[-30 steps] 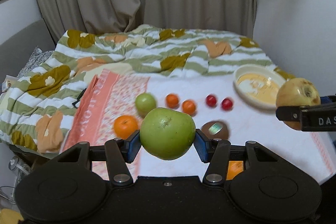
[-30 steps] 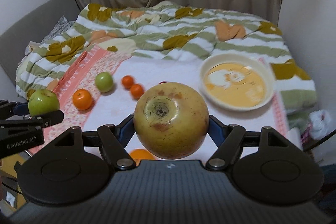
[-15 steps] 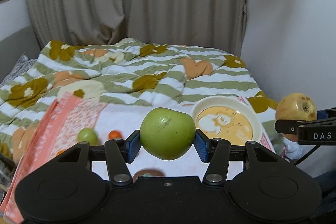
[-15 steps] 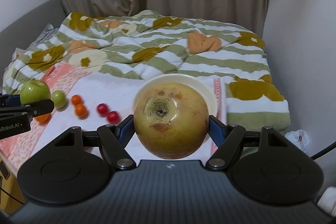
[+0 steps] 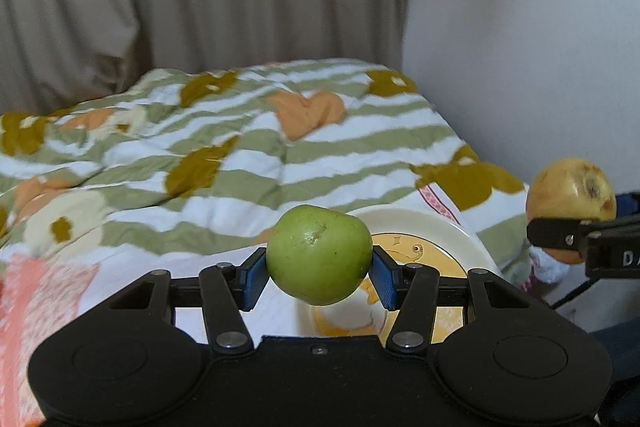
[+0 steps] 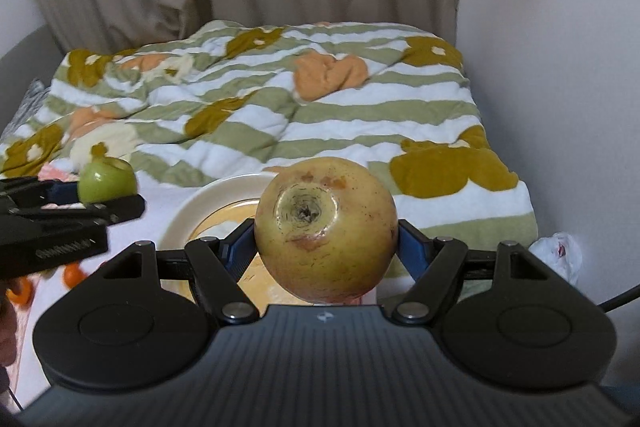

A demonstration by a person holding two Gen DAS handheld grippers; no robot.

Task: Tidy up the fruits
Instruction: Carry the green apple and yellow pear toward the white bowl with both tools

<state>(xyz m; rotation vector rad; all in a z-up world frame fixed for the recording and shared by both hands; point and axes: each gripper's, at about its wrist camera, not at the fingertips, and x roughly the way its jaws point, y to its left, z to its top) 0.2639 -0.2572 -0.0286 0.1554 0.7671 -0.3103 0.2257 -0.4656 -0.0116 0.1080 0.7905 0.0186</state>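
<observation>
Left wrist view: the left gripper [image 5: 319, 277] pinches a green apple [image 5: 319, 254] between its two blue pads [image 5: 254, 278], one pad pressed to each side of the fruit, which is held clear of the surface. Behind and below the apple lies a cream plate [image 5: 460, 239] with a yellow printed centre, resting on a white cloth beside a striped floral quilt [image 5: 248, 155]. At the right edge, the right gripper [image 5: 576, 231] carries a yellow-brown fruit [image 5: 570, 189]. Right wrist view: the right gripper [image 6: 326, 247] is clamped on the large yellow-brown fruit [image 6: 326, 229], stem pit facing the camera, blue pads [image 6: 412, 247] against both flanks. The plate [image 6: 200, 205] lies directly behind and below it. At left, the left gripper [image 6: 96, 203] holds the green apple [image 6: 106, 181] beside the plate rim; small orange fruits [image 6: 72, 275] lie on the cloth beneath.
</observation>
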